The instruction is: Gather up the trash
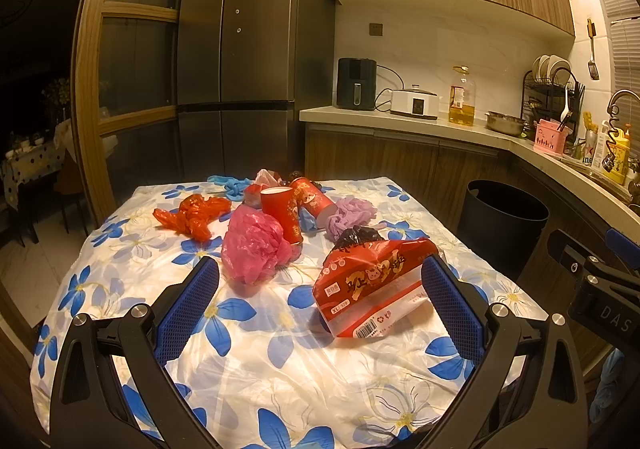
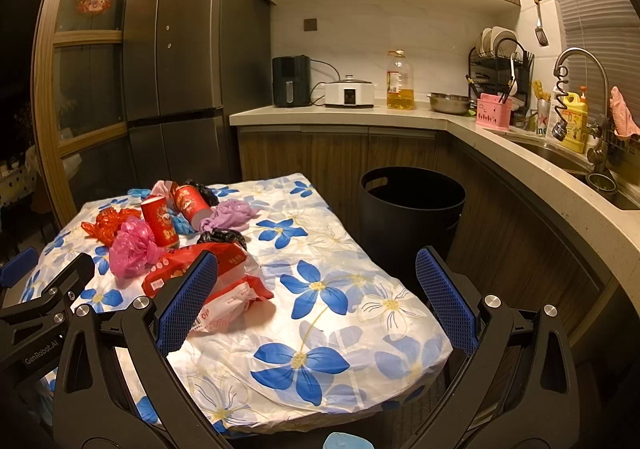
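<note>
The trash sits in a loose pile on the far-left part of the surface [image 2: 360, 329], which has a blue-flower cloth on it. Nearest is a red wrapper [image 1: 372, 285] with a white end, lying flat. Behind it are a pink bag [image 1: 256, 245], an orange bag [image 1: 192, 215], a red cup [image 1: 282, 209] standing upright, a red can [image 1: 314, 201] on its side, a purple bag [image 1: 348, 217] and a small black bag [image 1: 356, 237], all bunched close together. Blue gloves [image 1: 230, 183] peek out at the far edge.

The left claw [image 1: 320, 305] hangs above the near part of the surface, spread wide with nothing in it, the wrapper roughly between its tips. The right claw [image 2: 316, 301] is wide apart too, empty, over the right half of the cloth. The black bin [image 2: 412, 209] stands on the floor just beside the surface's right edge, by the cabinets.
</note>
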The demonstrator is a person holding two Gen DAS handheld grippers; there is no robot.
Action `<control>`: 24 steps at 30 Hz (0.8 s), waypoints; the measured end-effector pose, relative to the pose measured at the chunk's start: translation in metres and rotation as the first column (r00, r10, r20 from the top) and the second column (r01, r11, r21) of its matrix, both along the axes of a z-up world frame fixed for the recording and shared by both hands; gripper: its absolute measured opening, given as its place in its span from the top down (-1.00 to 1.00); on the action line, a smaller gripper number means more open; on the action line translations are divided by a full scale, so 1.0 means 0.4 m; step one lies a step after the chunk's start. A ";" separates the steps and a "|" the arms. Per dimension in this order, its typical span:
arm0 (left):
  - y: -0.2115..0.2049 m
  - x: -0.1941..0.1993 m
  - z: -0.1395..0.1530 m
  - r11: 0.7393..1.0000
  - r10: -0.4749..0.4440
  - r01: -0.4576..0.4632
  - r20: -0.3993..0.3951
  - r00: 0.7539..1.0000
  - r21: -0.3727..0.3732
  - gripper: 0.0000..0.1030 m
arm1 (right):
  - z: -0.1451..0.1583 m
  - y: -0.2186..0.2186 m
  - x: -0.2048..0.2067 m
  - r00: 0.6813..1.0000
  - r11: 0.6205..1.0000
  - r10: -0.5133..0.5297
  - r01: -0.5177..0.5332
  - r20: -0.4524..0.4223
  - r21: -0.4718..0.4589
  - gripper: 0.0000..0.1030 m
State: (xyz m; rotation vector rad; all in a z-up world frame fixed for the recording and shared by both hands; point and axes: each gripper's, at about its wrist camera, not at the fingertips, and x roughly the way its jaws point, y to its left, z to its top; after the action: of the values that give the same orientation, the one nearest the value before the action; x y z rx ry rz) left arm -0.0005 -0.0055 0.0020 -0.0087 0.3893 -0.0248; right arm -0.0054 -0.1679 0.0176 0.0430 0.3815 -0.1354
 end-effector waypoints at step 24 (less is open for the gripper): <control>0.001 0.000 0.001 1.000 0.000 0.000 0.000 1.000 0.001 -0.90 | -0.007 -0.003 0.004 1.000 1.000 -0.002 0.002 -0.004 0.002 -0.90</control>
State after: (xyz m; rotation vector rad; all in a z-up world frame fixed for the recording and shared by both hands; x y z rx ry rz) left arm -0.0005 -0.0053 0.0024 -0.0079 0.3891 -0.0247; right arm -0.0037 -0.1691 0.0147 0.0447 0.3861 -0.1367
